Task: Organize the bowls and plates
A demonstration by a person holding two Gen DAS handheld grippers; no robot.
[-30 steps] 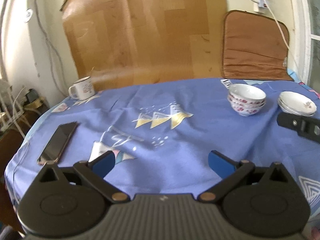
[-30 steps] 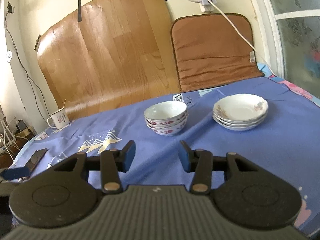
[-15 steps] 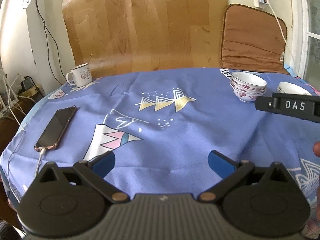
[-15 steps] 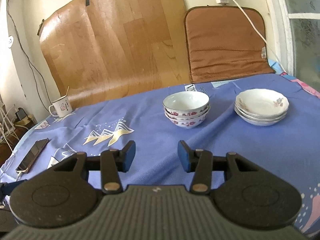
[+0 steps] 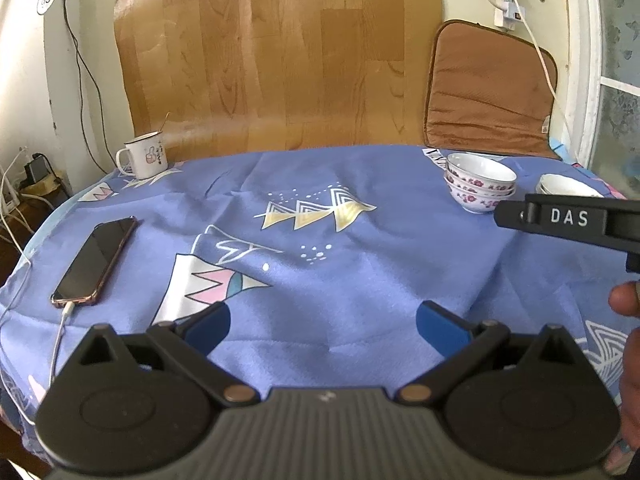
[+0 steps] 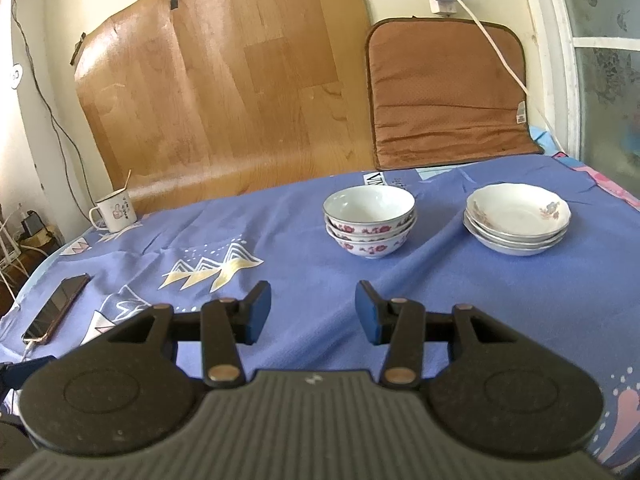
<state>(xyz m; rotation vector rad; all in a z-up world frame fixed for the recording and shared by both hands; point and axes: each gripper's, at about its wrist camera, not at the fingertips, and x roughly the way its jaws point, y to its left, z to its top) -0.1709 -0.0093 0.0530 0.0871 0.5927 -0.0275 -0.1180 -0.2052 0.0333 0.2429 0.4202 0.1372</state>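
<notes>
A stack of three white bowls with red flowers (image 6: 370, 220) stands on the blue cloth, with a stack of shallow white plates (image 6: 518, 218) to its right. My right gripper (image 6: 312, 312) is open and empty, well short of both stacks. My left gripper (image 5: 323, 322) is open and empty over the cloth's near middle. In the left wrist view the bowls (image 5: 478, 186) sit far right; the plates (image 5: 564, 186) are partly hidden behind the right gripper's black body (image 5: 568, 222).
A white enamel mug (image 6: 114, 210) stands at the back left. A phone (image 5: 96, 260) on a charging cable lies near the left edge. A wooden board (image 6: 224, 92) and brown cushion (image 6: 448, 96) lean against the wall behind the table.
Both grippers have pulled back and risen; bowls and plates look farther away. The right gripper's body has slid further into the left view. Neither jaw has changed.
</notes>
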